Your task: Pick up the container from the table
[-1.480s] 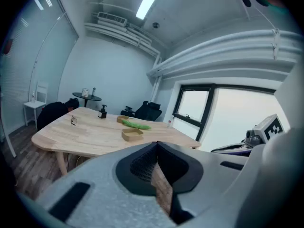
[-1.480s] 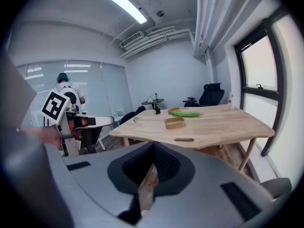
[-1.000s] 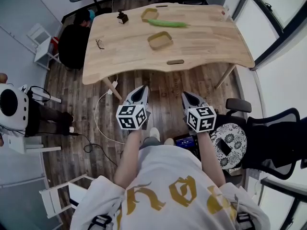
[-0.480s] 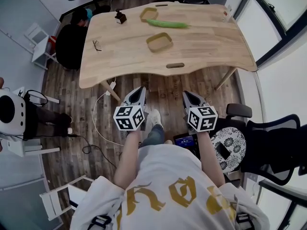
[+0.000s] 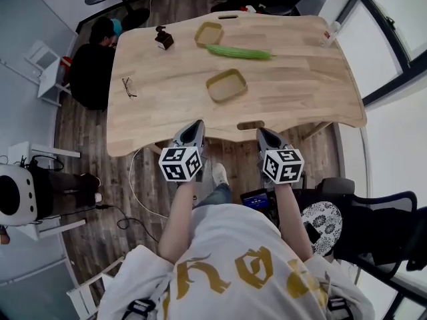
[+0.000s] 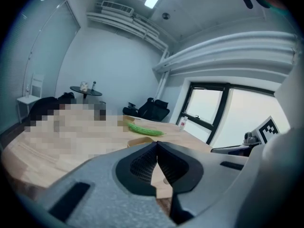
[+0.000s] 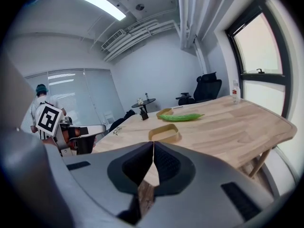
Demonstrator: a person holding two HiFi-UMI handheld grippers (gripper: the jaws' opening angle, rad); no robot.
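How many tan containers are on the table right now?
2. The near container sits midway across the table; the far container lies by its far edge, just beyond the green vegetable. None seems hidden.

The left gripper (image 5: 197,123) and right gripper (image 5: 262,131) — both neared the table (image 5: 300,79).

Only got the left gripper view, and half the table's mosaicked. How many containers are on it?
Observer: Two. A near container sits mid-table and a far container lies beyond the green vegetable.
Operator: Right gripper state?
Observer: The right gripper has its jaws together, with nothing between them.
Operator: Anything else under the mosaic?
Observer: Glasses lie on the table's left part in the head view, apart from both containers.
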